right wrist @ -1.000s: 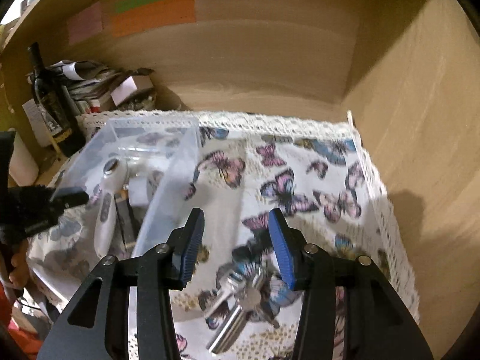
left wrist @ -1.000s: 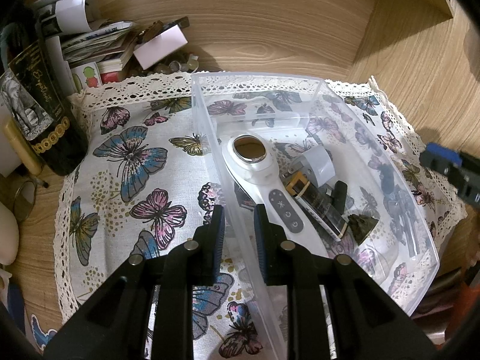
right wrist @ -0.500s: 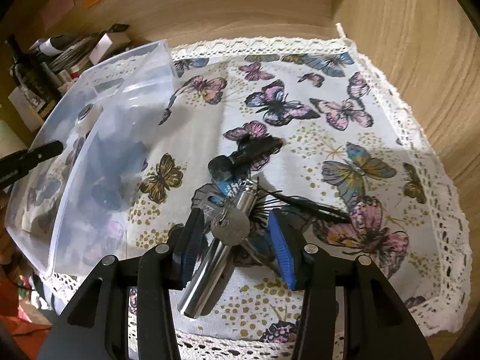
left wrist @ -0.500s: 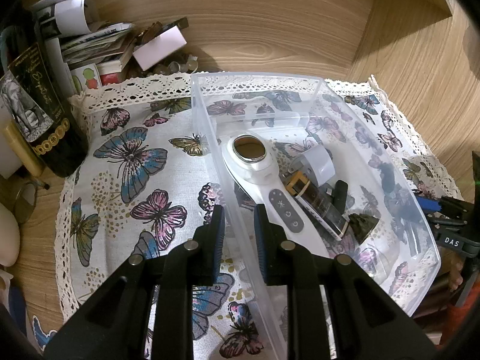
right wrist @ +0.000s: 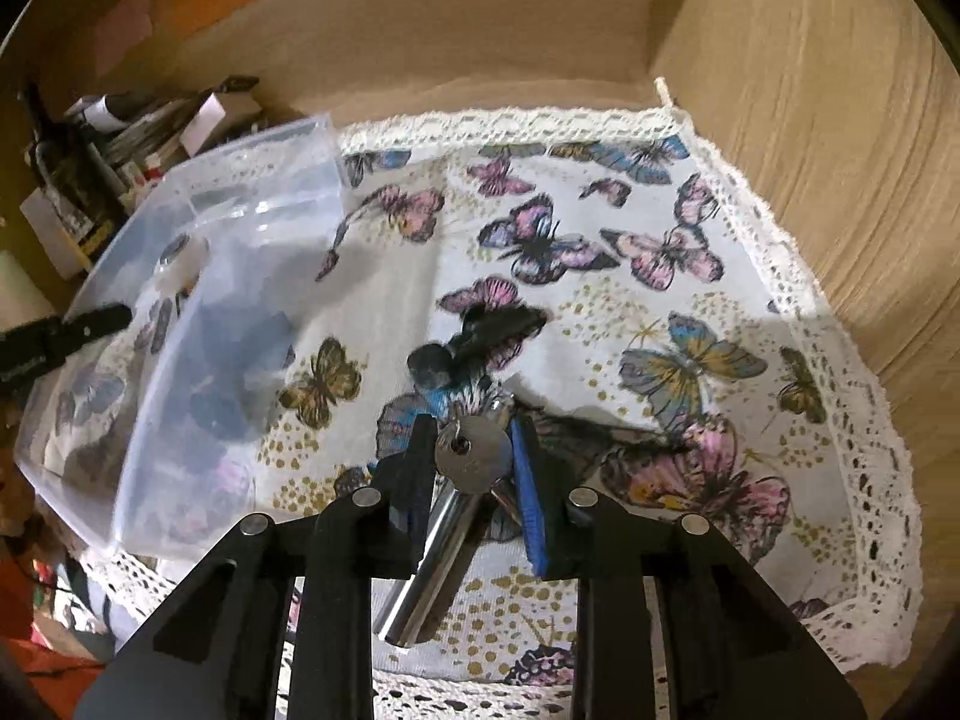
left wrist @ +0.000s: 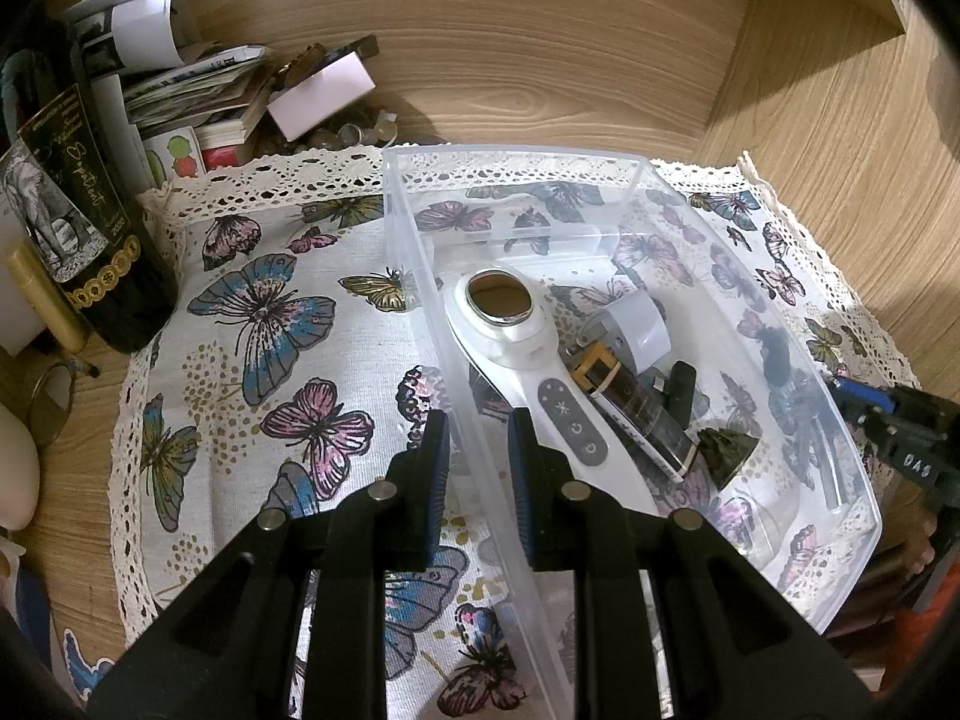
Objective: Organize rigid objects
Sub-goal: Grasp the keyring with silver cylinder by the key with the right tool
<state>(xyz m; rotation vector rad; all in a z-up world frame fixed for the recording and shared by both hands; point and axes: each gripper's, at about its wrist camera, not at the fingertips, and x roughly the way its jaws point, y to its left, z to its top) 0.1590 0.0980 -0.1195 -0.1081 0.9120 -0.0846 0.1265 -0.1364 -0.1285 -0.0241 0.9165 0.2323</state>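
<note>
A home nook; wood-panelled corner, lace-edged butterfly cloth, wine bottle and paper clutter at its far-left corner.

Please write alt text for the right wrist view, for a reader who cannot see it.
The right gripper has its two fingers closed around a silver key attached to a metal cylinder, over a butterfly-print cloth with a lace edge. A clear plastic bin stands to the left, and wooden panels rise behind and to the right.
</note>
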